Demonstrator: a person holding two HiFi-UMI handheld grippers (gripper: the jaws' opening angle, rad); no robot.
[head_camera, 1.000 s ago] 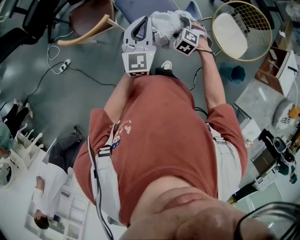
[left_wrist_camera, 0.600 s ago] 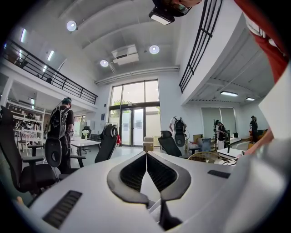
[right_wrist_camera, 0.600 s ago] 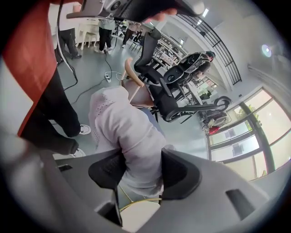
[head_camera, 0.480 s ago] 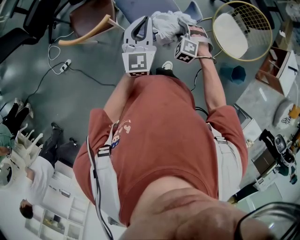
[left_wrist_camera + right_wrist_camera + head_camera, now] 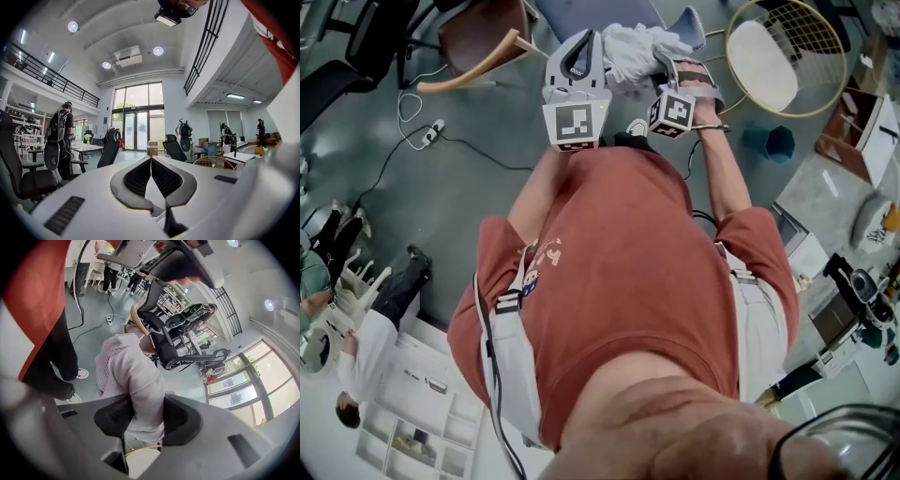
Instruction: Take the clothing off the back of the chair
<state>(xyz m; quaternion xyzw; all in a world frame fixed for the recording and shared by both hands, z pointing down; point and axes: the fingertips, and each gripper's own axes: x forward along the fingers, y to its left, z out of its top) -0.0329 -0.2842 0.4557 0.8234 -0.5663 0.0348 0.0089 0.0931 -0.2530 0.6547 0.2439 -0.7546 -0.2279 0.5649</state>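
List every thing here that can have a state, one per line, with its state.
left tongs, jaws shut, nothing between them.
right tongs, jaws closing on the clothing, which fills the gap between them.
clothing, bunched up, one fold caught in the right tongs.
wire chair, upright, nothing on its seat.

The clothing (image 5: 133,376) is pale lilac, the shirt (image 5: 619,272) rust-red.

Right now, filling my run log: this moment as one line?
right gripper: fingers closing on clothing | left gripper: shut, empty
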